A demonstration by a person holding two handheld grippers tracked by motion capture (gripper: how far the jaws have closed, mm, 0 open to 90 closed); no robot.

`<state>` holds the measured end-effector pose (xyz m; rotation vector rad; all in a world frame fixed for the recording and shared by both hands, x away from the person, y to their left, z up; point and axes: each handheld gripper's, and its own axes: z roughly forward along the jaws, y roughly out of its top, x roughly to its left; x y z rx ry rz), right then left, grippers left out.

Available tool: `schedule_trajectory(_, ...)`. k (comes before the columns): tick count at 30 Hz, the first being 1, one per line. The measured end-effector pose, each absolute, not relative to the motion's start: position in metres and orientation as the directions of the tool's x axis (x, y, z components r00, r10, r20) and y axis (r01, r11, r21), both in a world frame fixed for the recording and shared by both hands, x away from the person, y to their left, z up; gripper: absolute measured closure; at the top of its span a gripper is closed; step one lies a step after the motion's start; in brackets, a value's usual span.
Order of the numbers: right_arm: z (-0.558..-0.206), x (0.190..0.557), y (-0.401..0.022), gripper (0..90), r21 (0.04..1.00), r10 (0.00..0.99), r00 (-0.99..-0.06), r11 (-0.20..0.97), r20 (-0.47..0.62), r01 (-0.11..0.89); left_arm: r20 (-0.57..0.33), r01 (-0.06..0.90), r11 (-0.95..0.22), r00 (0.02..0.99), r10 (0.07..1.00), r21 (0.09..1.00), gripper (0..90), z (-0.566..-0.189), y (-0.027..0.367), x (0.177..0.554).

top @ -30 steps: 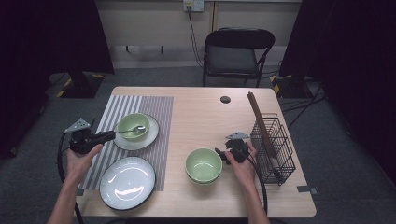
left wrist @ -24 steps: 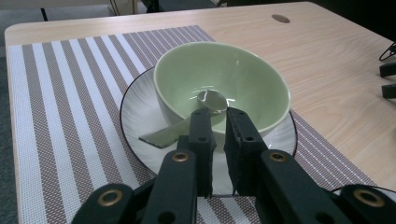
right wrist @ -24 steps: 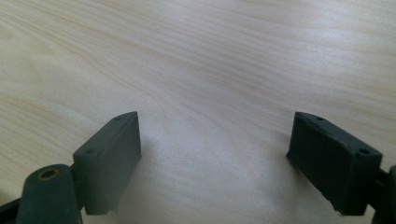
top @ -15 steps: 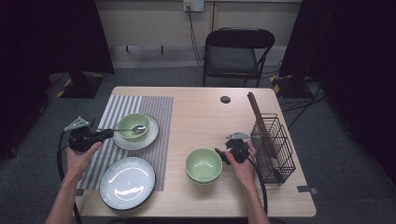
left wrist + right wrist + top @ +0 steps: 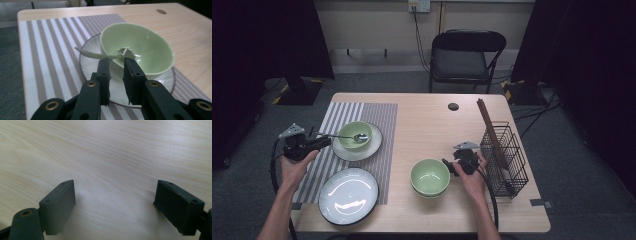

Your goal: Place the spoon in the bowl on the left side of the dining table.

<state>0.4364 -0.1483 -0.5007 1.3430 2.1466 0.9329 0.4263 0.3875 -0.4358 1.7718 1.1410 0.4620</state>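
From above I see my left tongs [image 5: 323,143] at the left edge of the striped placemat [image 5: 377,117], pointing at the spoon [image 5: 343,136] that rests in the green bowl [image 5: 354,134] on the small plate [image 5: 371,148]. The left gripper view shows what the high camera cannot: the jaws have just been opening and now stand a narrow gap apart, just short of the spoon [image 5: 100,54], whose handle crosses beyond their tips and juts over the bowl's [image 5: 147,47] rim; nothing sits between the pads.

My right tongs [image 5: 448,165] lie low on the desk [image 5: 432,112] between the second green bowl [image 5: 430,176] and the wire basket [image 5: 507,157]. The right gripper view shows them spread wide over bare wood [image 5: 112,157].

The large plate [image 5: 348,195] sits near the desk's front edge. Open wood runs through the middle of the desk, up to the dark round spot [image 5: 453,106].
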Motion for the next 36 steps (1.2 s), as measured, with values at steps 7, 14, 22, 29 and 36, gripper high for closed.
schedule_trajectory(7,-0.501,0.436,-0.148,16.2,0.737,0.902,-0.432,0.301,-0.014,0.605,-0.188,0.504,-0.117,0.514,0.837,0.856,66.6,-0.433,0.385,0.417)
schedule_trajectory(14,-0.501,0.436,-0.148,16.2,0.737,0.902,-0.432,0.301,-0.013,0.605,-0.147,0.509,-0.158,0.508,0.849,0.846,47.2,-0.436,0.379,0.400)
schedule_trajectory(22,-0.500,0.436,-0.147,17.0,0.730,0.905,-0.425,0.302,-0.018,0.612,-0.156,0.572,-0.165,0.470,0.869,0.804,35.4,-0.458,0.386,0.393)
schedule_trajectory(29,-0.496,0.434,-0.144,18.7,0.711,0.904,-0.427,0.320,-0.031,0.626,-0.112,0.610,-0.189,0.420,0.900,0.769,19.6,-0.472,0.389,0.393)
schedule_trajectory(36,-0.492,0.433,-0.144,21.5,0.708,0.906,-0.422,0.317,-0.029,0.632,-0.096,0.664,-0.189,0.368,0.925,0.723,16.5,-0.481,0.391,0.399)
